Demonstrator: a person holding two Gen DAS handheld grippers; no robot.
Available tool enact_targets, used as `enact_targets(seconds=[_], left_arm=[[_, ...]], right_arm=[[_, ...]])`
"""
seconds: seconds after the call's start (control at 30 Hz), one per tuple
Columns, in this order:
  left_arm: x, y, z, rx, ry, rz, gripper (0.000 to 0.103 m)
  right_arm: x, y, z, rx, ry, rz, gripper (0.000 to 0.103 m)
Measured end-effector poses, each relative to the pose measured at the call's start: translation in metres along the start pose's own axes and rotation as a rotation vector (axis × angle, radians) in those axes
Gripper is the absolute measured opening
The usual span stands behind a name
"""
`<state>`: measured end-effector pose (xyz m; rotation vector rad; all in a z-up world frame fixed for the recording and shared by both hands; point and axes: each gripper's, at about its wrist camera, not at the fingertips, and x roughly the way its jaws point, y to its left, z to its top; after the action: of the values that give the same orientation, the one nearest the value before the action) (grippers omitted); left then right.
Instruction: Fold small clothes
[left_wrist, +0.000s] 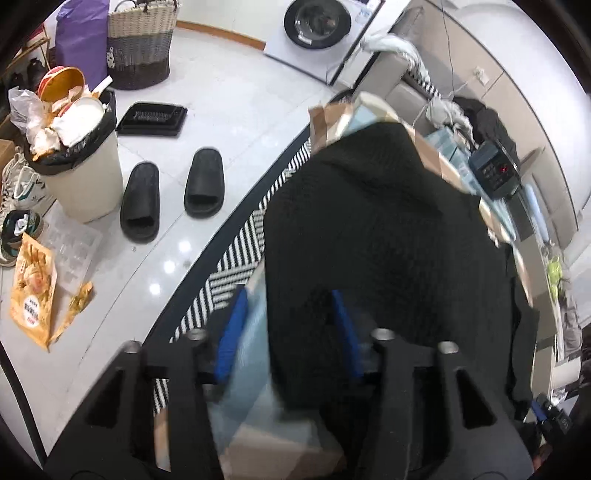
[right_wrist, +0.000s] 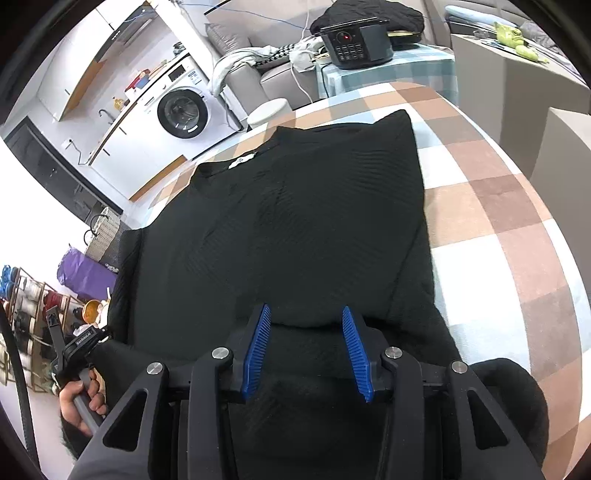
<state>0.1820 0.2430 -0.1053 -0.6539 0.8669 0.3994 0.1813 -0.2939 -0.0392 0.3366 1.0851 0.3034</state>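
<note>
Two grippers work one black knit top (right_wrist: 306, 221), spread flat on the checked table cover (right_wrist: 517, 206), hem toward near edge. Right gripper (right_wrist: 306, 350) spread wide, empty, over hem. Left gripper (left_wrist: 288, 332) also spread, cloth draped btwn fingers, not pinched. Grab both hem corners evenly, fold w/ edges aligned.

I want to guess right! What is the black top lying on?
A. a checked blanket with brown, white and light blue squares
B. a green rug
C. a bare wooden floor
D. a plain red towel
A: in the right wrist view the black top lies spread on a checked cover of brown, white and pale blue squares, with the open right gripper at its near edge.
</note>
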Motion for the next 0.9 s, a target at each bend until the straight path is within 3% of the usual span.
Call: enact_targets(seconds=[0.07, 0.1, 0.27, 0.47, 0.6, 0.73, 0.83, 0.9], left_arm=[[0.001, 0.004, 0.009, -0.004, -0.021, -0.004, 0.009], [0.002, 0.006, 0.013, -0.004, -0.025, -0.002, 0.007], [-0.007, 0.006, 0.038, 0.015, -0.071, 0.014, 0.005], [-0.056, -0.023, 0.069, 0.095, -0.159, -0.006, 0.005], [-0.084, -0.077, 0.082, 0.205, -0.193, -0.037, 0.005], [-0.097, -0.163, 0.074, 0.352, -0.195, -0.125, 0.005], [-0.086, -0.229, 0.050, 0.443, -0.108, -0.239, 0.007], [-0.075, -0.261, 0.028, 0.456, -0.023, -0.376, 0.015]], right_arm=[[-0.001, -0.003, -0.001, 0.009, -0.002, -0.003, 0.042], [-0.001, -0.004, -0.001, 0.012, -0.003, -0.003, 0.042], [-0.002, -0.011, -0.004, 0.036, -0.006, -0.006, 0.042], [-0.009, -0.015, -0.006, 0.058, -0.018, 0.010, 0.042], [-0.016, -0.017, -0.009, 0.077, -0.029, 0.041, 0.045], [-0.023, -0.017, -0.012, 0.076, -0.039, 0.075, 0.045], [-0.027, -0.018, -0.014, 0.075, -0.043, 0.084, 0.045], [-0.032, -0.021, -0.016, 0.076, -0.047, 0.086, 0.045]])
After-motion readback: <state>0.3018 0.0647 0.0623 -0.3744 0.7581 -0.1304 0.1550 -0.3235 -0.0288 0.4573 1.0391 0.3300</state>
